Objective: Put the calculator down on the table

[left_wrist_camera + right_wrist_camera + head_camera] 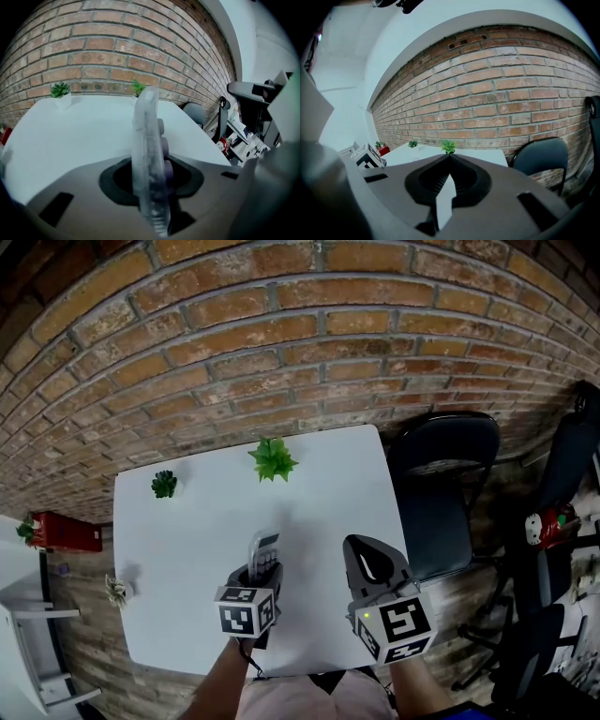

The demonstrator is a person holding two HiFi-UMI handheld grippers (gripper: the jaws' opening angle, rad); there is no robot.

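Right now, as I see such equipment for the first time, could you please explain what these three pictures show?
No robot here: a person holds a two-jaw gripper in each hand. The top-down picture comes from a camera on the person's head; the other two come from cameras riding on each gripper, looking along its jaws. The white table carries a bright green plant and a darker plant. The left gripper clamps a calculator, seen edge-on, over the table. The right gripper has its jaws together and holds nothing.

White table (pixel 187 549), dark plant (pixel 164 485), brighter plant (pixel 273 459) (both near far edge)
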